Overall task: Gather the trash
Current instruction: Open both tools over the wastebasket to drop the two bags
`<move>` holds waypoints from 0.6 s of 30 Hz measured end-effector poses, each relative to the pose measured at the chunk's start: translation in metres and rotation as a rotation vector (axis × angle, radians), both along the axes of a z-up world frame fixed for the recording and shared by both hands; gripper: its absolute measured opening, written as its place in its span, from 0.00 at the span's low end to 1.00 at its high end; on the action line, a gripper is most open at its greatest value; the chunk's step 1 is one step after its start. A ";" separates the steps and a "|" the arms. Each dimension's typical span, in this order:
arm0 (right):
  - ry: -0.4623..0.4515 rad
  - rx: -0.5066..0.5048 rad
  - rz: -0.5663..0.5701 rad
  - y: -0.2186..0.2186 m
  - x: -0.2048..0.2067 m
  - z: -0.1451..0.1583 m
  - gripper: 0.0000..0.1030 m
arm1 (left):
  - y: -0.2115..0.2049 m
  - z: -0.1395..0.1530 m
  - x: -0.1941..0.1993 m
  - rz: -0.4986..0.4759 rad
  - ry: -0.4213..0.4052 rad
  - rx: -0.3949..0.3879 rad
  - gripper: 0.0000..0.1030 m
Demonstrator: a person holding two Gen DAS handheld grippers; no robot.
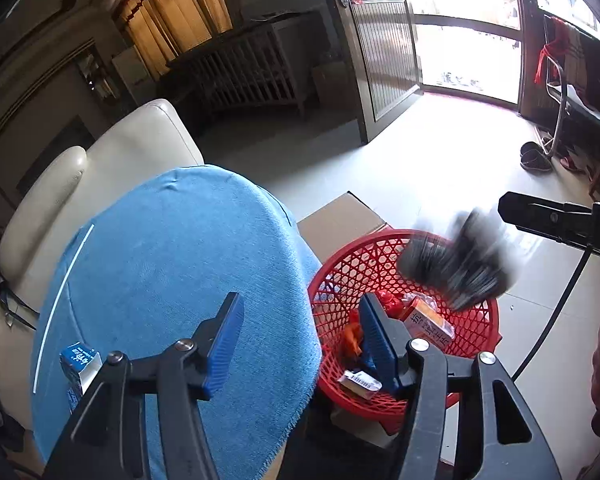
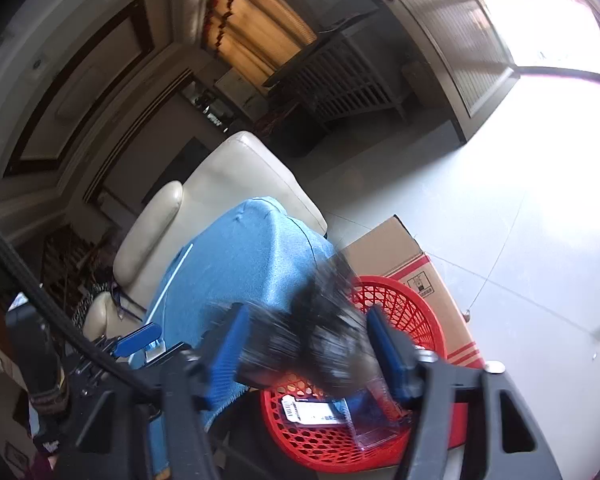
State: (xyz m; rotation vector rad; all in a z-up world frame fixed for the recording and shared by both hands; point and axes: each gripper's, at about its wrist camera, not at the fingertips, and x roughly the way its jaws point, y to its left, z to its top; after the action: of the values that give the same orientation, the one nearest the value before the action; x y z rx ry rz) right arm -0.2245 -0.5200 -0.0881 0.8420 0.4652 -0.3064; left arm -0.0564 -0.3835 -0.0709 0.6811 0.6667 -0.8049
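A red mesh basket [image 1: 340, 276] stands beside a table under a blue cloth [image 1: 172, 280]; it also shows in the right wrist view [image 2: 412, 312]. It holds boxes and wrappers, among them an orange-labelled box [image 1: 430, 322]. A dark, motion-blurred object [image 1: 460, 264] is in the air over the basket rim; in the right wrist view it [image 2: 320, 344] lies between the open jaws of my right gripper [image 2: 304, 356], and I cannot tell if they touch it. My left gripper [image 1: 300, 340] is open and empty above the cloth's edge. A small blue carton [image 1: 78, 362] stands on the cloth.
A cardboard box [image 2: 400, 256] sits behind the basket. A cream leather armchair [image 1: 112, 160] stands beyond the table. An open door [image 1: 384, 60] leads outside. Dark shoes [image 1: 534, 156] and a metal rack [image 1: 560, 92] are by the right wall.
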 end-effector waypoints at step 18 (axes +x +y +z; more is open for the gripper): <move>-0.008 -0.108 0.168 0.057 0.046 0.020 0.66 | 0.133 -0.011 0.044 0.299 0.013 0.020 0.61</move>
State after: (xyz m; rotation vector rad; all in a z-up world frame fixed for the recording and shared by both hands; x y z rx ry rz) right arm -0.1784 -0.4627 -0.0677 0.6938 0.5040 -0.1720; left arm -0.0121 -0.2506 -0.0820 0.5777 0.7683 -0.5269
